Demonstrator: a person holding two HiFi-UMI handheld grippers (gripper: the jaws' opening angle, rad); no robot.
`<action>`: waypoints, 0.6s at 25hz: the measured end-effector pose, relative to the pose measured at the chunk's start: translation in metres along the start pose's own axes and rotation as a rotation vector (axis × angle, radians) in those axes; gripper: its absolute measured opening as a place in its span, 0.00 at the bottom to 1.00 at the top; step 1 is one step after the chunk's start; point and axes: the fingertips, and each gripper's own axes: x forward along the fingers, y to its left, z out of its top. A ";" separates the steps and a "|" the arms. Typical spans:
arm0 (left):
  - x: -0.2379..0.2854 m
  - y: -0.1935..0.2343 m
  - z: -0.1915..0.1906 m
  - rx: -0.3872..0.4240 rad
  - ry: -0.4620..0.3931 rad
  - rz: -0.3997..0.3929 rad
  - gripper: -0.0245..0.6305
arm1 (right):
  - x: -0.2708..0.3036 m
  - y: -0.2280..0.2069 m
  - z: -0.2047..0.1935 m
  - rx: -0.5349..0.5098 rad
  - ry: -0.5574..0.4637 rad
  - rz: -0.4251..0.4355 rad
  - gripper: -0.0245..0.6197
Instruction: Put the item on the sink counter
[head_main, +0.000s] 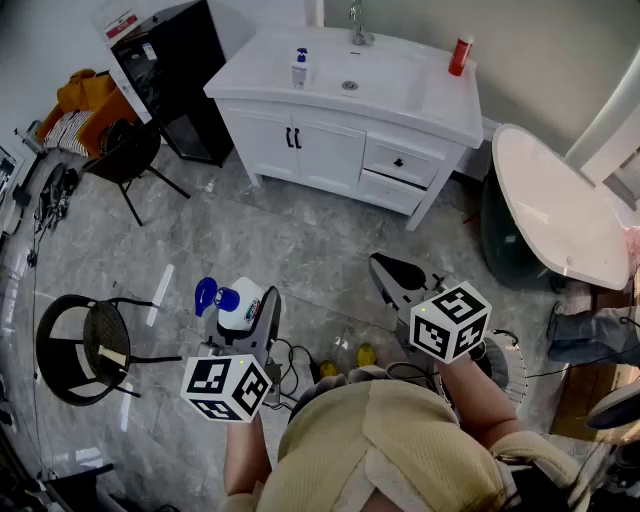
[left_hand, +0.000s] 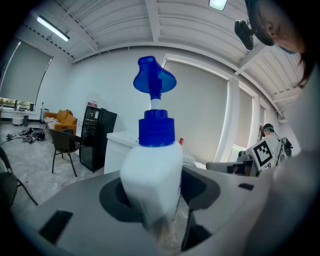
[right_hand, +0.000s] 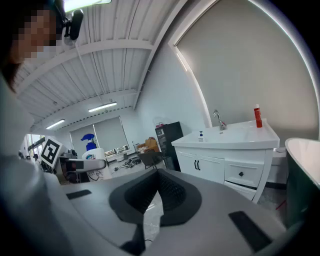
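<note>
A white spray bottle (head_main: 236, 304) with a blue trigger head stands upright between the jaws of my left gripper (head_main: 248, 316), which is shut on its body; in the left gripper view the bottle (left_hand: 152, 172) fills the middle. My right gripper (head_main: 397, 278) is held level to the right of it, jaws together and empty, and its own view shows the pads (right_hand: 167, 192) meeting. The white sink counter (head_main: 440, 106) stands across the floor ahead, also in the right gripper view as the counter (right_hand: 250, 138). From there the bottle (right_hand: 91, 150) shows at the left.
On the counter stand a small pump bottle (head_main: 300, 68), a red bottle (head_main: 460, 55) and a faucet (head_main: 357, 30). A white bathtub (head_main: 560, 210) is at the right. A black cabinet (head_main: 180, 70), a black chair (head_main: 130, 155) and a round wire chair (head_main: 85, 350) stand at the left.
</note>
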 end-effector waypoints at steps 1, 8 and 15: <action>-0.001 0.001 0.000 0.000 0.002 -0.001 0.39 | 0.000 0.001 0.000 0.011 -0.002 0.004 0.08; -0.012 0.009 -0.007 -0.001 0.013 -0.005 0.39 | 0.004 0.014 -0.003 0.065 -0.016 0.024 0.08; -0.022 0.022 -0.006 0.005 0.016 -0.019 0.39 | 0.016 0.027 -0.012 0.074 0.008 0.004 0.08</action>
